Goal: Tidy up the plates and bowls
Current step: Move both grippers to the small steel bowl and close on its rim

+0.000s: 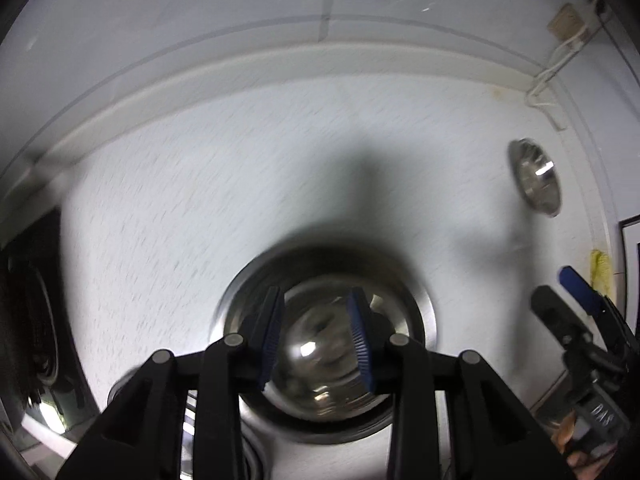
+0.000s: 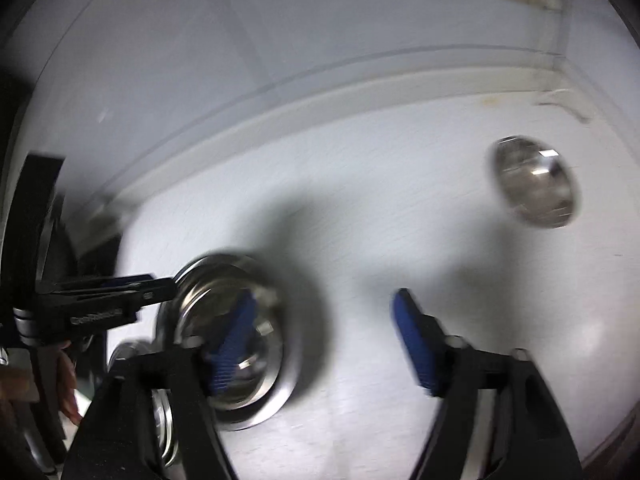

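A steel bowl sits in a wide-rimmed steel plate on the white counter. My left gripper is open, its blue pads just above the bowl, empty. In the right wrist view the same bowl and plate lie at lower left. My right gripper is wide open and empty, its left pad over the bowl's right side. A second small steel bowl stands far right on the counter, also in the right wrist view. The views are blurred.
The white counter ends at a raised back ledge below a tiled wall. White cables hang at the right corner. A dark rack with more steel dishes stands at the left. More plates lie at lower left.
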Demonstrator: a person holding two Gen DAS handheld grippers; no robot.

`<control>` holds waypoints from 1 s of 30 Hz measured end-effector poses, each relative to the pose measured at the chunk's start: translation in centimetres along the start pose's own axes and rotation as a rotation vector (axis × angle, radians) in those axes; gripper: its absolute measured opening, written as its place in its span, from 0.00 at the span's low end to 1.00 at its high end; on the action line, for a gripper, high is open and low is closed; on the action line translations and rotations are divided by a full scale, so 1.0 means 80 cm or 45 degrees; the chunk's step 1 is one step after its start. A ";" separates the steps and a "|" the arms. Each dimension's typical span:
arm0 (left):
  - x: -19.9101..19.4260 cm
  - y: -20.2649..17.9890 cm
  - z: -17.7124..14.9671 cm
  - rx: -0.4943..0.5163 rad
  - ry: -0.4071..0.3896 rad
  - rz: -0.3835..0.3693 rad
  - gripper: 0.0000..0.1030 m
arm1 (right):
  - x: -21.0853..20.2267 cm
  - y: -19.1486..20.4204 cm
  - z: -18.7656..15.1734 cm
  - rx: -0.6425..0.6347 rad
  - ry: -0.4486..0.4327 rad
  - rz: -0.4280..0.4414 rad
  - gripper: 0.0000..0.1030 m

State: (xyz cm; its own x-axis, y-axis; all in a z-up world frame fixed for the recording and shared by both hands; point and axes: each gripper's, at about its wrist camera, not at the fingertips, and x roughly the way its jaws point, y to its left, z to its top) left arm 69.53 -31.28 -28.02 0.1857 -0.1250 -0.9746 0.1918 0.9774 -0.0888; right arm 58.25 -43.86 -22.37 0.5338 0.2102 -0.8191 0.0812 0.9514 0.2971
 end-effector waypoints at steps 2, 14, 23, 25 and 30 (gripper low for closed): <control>-0.003 -0.033 0.022 0.064 -0.027 -0.008 0.38 | -0.012 -0.043 0.010 0.074 -0.032 -0.065 0.83; 0.081 -0.241 0.140 0.239 0.099 -0.165 0.42 | -0.008 -0.260 0.049 0.524 -0.106 -0.209 0.85; 0.156 -0.328 0.176 0.281 0.192 -0.171 0.42 | 0.051 -0.316 0.074 0.623 -0.040 -0.193 0.88; 0.169 -0.335 0.179 0.279 0.200 -0.160 0.42 | 0.063 -0.320 0.081 0.616 -0.032 -0.185 0.88; 0.198 -0.348 0.183 0.290 0.232 -0.126 0.42 | 0.091 -0.326 0.088 0.613 -0.005 -0.160 0.88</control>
State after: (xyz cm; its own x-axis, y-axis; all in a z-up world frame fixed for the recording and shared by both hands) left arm 81.28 -62.94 -37.98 -0.0165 -0.1647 -0.9862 0.4152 0.8962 -0.1566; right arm 65.92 -68.73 -32.63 0.4982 0.0990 -0.8614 0.5243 0.7569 0.3902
